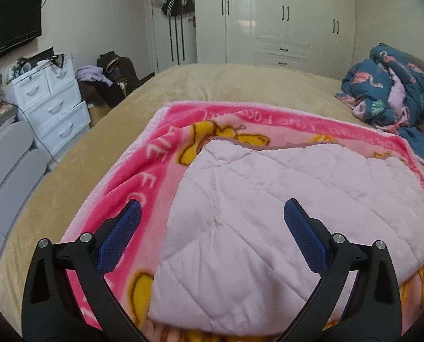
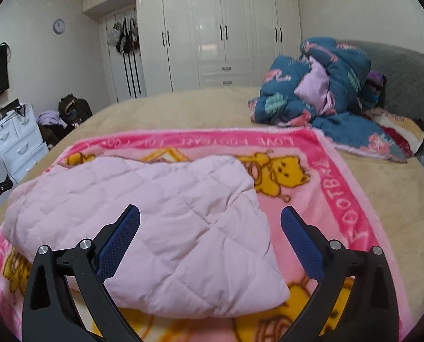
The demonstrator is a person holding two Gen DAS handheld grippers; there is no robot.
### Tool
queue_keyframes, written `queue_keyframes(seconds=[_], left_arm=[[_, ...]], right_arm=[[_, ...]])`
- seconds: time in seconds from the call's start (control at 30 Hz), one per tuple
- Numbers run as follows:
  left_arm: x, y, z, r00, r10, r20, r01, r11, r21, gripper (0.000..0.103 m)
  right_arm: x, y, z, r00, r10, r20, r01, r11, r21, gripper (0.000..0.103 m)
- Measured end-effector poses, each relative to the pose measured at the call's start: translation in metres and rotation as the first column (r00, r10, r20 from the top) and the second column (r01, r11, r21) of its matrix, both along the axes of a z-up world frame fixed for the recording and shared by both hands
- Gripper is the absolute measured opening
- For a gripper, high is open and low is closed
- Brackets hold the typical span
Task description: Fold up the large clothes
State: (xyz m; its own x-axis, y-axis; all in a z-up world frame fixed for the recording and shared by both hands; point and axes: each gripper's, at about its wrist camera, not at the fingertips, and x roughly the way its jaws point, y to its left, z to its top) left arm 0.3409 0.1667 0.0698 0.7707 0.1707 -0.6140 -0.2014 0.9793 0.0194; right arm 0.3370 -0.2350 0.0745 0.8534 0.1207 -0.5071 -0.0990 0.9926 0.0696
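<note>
Pale pink quilted garment (image 2: 155,222) is lying folded into a rough rectangle on top of the pink blanket (image 2: 340,188) — the one with yellow cartoon bears and "LOVE FOOTBALL" lettering round its border — and that blanket is spread flat on the tan bed (image 2: 397,199).

Left gripper (image 1: 212,236) has its blue-padded fingers (image 1: 120,236) spread wide with nothing between them, hanging over the garment's left side. Right gripper (image 2: 210,239) is the same deal — fingers (image 2: 303,245) splayed apart, empty, over the garment's near right corner. Can't tell if either set of tips is touching the fabric.

Up by the grey headboard (image 2: 405,85) there's a crumpled blue duvet (image 2: 320,85) with a flamingo print, well apart from the garment. White wardrobe (image 2: 220,34) along the far wall, white drawers (image 1: 49,99) at the left.
</note>
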Motion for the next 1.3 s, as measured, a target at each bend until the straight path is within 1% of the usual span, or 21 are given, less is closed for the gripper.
queue_keyframes(seconds=[0.27, 0.4, 0.57, 1.1, 1.23, 1.3], left_arm=[[-0.037, -0.007, 0.015, 0.999, -0.017, 0.032, 0.017, 1.0, -0.018, 0.094], [-0.052, -0.01, 0.016, 0.999, -0.018, 0.036, 0.018, 1.0, -0.008, 0.094], [-0.067, -0.011, 0.016, 0.999, -0.017, 0.037, 0.018, 1.0, -0.018, 0.094], [-0.102, -0.011, 0.011, 0.999, -0.007, 0.037, 0.009, 0.999, -0.042, 0.094], [-0.105, -0.01, 0.006, 1.0, -0.004, 0.022, 0.005, 0.999, -0.052, 0.094], [-0.107, -0.011, 0.0, 1.0, -0.006, 0.009, 0.007, 0.998, -0.069, 0.094]], right_arm=[[-0.036, 0.001, 0.012, 1.0, 0.012, 0.019, -0.012, 1.0, 0.022, 0.099], [-0.052, 0.004, 0.014, 1.0, 0.02, 0.017, -0.021, 0.999, 0.036, 0.099], [-0.068, 0.009, 0.013, 0.999, 0.034, 0.012, -0.034, 0.999, 0.038, 0.099], [-0.096, 0.013, -0.01, 0.996, 0.062, -0.057, -0.058, 0.996, 0.075, 0.099], [-0.097, 0.014, -0.016, 0.995, 0.057, -0.082, -0.049, 0.994, 0.095, 0.099], [-0.095, 0.014, -0.022, 0.993, 0.053, -0.108, -0.042, 0.993, 0.107, 0.099]])
